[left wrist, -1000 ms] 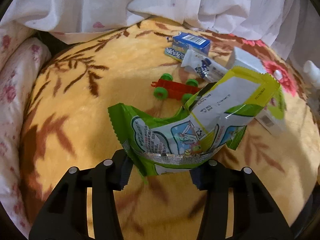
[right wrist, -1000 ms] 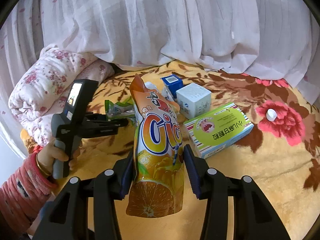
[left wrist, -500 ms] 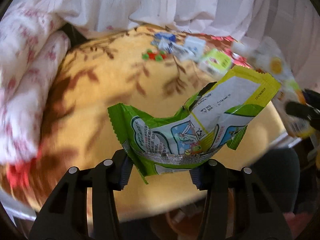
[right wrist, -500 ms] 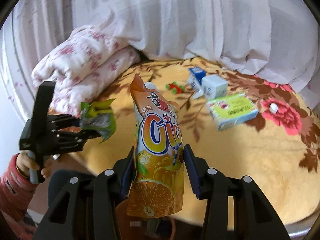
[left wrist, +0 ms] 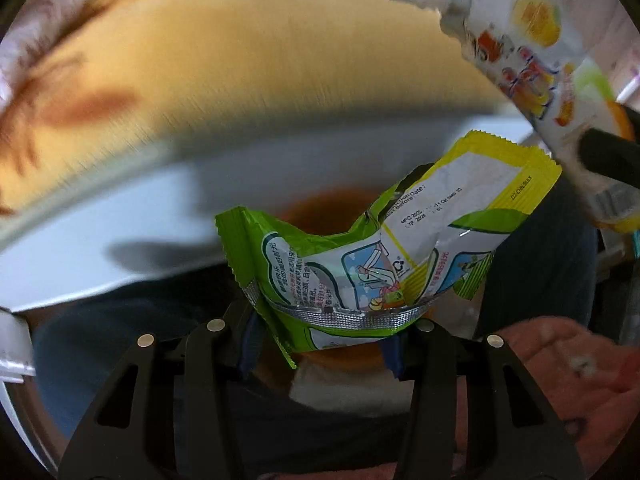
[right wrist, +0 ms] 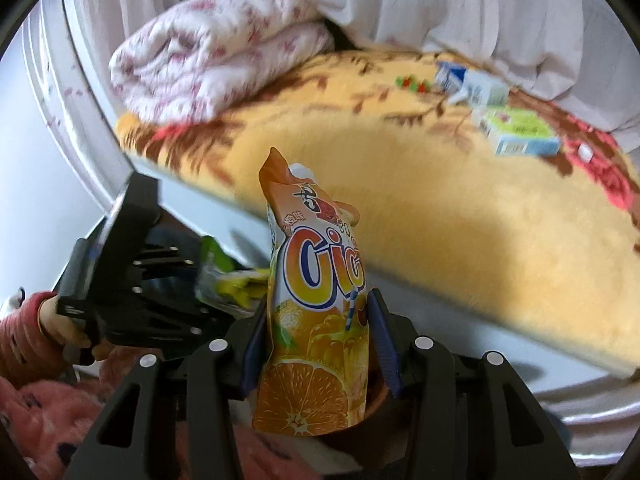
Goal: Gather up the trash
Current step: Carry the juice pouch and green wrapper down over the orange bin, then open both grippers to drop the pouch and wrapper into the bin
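Trash is held in both tongs at this moment, one piece each. In the left wrist view, the left tongs (left wrist: 322,338) are seen pinching a green snack wrapper (left wrist: 384,256) by its crimped silver seam, so that the crumpled body stands up and forward, clear of the fingers. Below and behind the wrapper a brown round container (left wrist: 332,208) with a dark opening is partly visible; it is judged to be the bin, and the wrapper is held directly over it, presumably for release. The yellow blanket (left wrist: 240,60) of the bed is blurred at the top. At the upper right the orange juice pouch (left wrist: 540,68) is seen, gripped by the other tool.

In the right wrist view, the right tongs (right wrist: 318,350) are pressed against the sides of the pouch (right wrist: 320,280) at its lower half, so that it is kept upright with its spout end uppermost. A brown rim shows just behind its base. The left tool is seen at the left, held by a hand (right wrist: 60,328) in a red sleeve. Boxes (right wrist: 516,132) and a small toy (right wrist: 412,84) are left on the blanket, well apart from the bin, and some are judged to be trash not yet collected.
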`<state>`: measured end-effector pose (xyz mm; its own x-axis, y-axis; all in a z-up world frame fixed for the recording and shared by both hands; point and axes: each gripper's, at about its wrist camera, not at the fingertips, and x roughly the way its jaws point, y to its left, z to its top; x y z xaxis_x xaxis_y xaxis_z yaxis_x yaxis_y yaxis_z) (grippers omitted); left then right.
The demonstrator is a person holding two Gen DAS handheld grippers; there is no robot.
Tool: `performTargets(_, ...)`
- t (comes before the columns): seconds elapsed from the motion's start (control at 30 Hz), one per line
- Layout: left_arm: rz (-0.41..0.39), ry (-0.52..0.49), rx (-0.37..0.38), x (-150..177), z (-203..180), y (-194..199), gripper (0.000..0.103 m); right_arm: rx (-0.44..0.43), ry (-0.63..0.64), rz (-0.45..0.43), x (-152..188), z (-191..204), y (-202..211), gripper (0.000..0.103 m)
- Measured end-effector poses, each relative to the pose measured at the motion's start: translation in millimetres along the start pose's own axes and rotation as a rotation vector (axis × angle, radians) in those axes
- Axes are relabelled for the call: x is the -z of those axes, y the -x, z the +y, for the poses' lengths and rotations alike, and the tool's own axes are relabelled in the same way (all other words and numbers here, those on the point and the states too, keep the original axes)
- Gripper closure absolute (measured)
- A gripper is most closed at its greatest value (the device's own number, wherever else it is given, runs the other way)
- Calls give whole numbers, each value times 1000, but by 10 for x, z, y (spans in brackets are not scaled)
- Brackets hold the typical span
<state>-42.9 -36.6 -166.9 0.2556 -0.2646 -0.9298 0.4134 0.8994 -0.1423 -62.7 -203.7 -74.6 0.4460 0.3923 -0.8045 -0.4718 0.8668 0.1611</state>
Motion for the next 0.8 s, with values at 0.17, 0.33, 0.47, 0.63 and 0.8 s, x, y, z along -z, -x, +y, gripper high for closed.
performTargets(0.17, 140, 23, 4, 49, -26, -448, 56, -16, 0, 118, 226, 41, -359, 56)
performTargets(0.33, 245, 45, -2, 58, -13, -782, 56, -16, -16, 202, 354, -24, -661, 56)
performTargets(0.47, 303, 60, -7, 67, 9, -957, 55, -15, -30, 252, 421, -72, -887, 56)
performTargets(0.63, 311, 80, -9, 101, 19, -993, 30, -8, -59, 260, 411, -130, -988, 32)
performTargets(0.8, 309, 103, -2, 128, 78, -971, 27, 5, -93, 245, 369, -222, -957, 30)
